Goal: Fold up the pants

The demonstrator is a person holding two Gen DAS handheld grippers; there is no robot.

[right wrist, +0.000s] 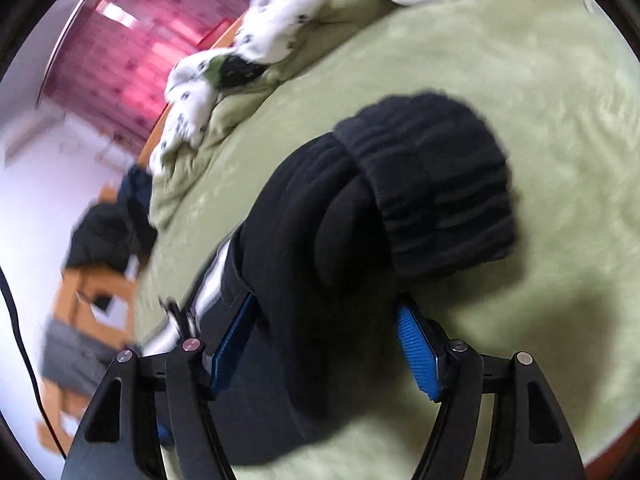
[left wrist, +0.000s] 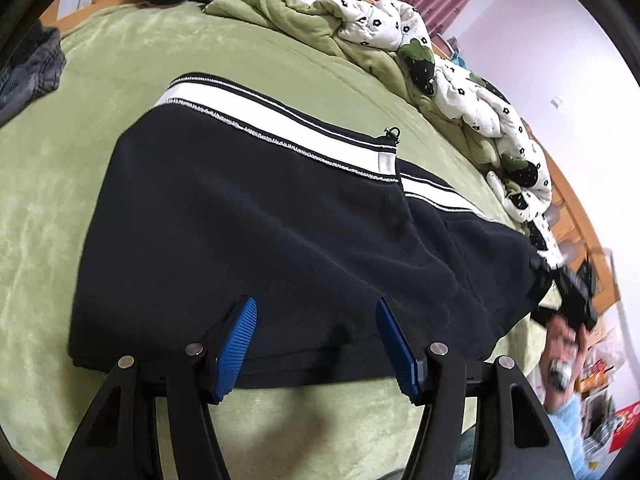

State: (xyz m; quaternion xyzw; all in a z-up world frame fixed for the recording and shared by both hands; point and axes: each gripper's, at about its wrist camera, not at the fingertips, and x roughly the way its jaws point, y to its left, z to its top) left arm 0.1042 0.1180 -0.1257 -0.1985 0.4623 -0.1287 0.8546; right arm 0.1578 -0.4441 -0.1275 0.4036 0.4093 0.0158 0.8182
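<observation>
The dark navy fleece pants with a white waistband stripe (left wrist: 256, 216) lie across the green plush bed cover (left wrist: 120, 92), waist end flat ahead of the left tool (left wrist: 316, 320), legs trailing off to its right toward the right tool (right wrist: 324, 320). The likely trouble: the bunched legs look thick and soft, so the ribbed dark cuff (right wrist: 432, 184) flopping ahead of the right tool could slide free or land crooked, and with nothing pinning the waist the whole garment may drag. The left tool stands wide open just over the near edge of the fabric, holding nothing. The right tool's blue pads (right wrist: 416, 348) sit well apart, with the gathered legs between them; blur hides whether they pinch.
</observation>
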